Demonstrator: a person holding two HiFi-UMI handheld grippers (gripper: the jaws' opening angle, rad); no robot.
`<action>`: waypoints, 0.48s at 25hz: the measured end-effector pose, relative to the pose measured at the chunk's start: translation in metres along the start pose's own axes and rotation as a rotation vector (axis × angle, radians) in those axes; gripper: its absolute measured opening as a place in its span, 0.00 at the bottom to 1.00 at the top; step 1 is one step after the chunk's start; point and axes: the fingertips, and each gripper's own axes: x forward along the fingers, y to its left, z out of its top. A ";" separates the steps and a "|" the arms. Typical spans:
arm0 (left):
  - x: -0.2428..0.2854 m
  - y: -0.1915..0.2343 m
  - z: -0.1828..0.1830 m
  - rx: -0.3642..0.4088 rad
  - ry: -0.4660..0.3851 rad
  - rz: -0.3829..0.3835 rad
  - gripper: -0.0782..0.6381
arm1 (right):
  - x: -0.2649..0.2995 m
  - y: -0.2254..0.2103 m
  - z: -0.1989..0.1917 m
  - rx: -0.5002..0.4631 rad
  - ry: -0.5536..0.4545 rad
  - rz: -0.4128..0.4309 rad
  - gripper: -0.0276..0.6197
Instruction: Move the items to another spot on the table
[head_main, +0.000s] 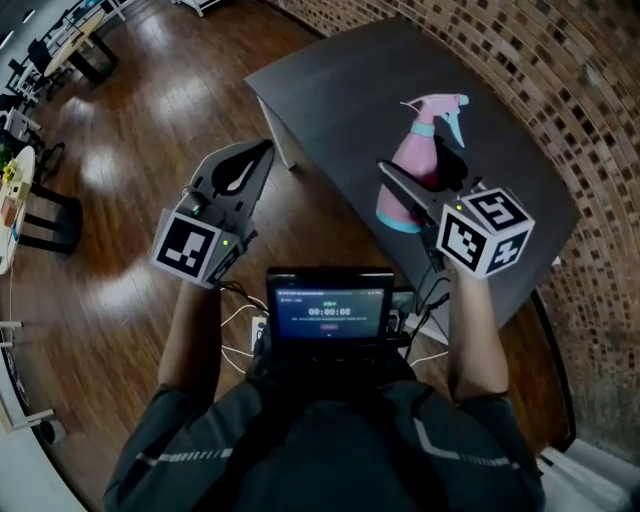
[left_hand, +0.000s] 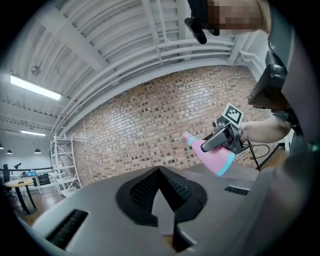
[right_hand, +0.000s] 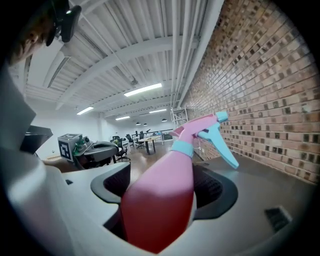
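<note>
A pink spray bottle (head_main: 412, 165) with a teal trigger and teal base band hangs tilted over the dark grey table (head_main: 340, 90). My right gripper (head_main: 420, 188) is shut on its body, one jaw on each side. In the right gripper view the bottle (right_hand: 165, 190) fills the gap between the pads, nozzle pointing away. My left gripper (head_main: 258, 158) is held over the wooden floor left of the table, its jaws shut with nothing in them (left_hand: 162, 195). From the left gripper view the bottle (left_hand: 218, 159) and the right gripper (left_hand: 221, 138) show at the right.
A brick wall (head_main: 560, 90) runs along the table's far and right sides. A small screen (head_main: 330, 305) with cables sits at the person's chest. Wooden floor (head_main: 150, 120) lies to the left, with desks and chairs (head_main: 40, 60) far off.
</note>
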 end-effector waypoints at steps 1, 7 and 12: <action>-0.003 0.013 -0.003 0.001 0.001 0.013 0.10 | 0.014 0.003 0.004 -0.005 0.002 0.013 0.65; -0.022 0.091 -0.023 0.007 -0.021 0.079 0.10 | 0.098 0.026 0.022 -0.035 0.016 0.070 0.64; -0.030 0.151 -0.038 0.023 -0.040 0.115 0.10 | 0.161 0.037 0.034 -0.046 0.022 0.096 0.64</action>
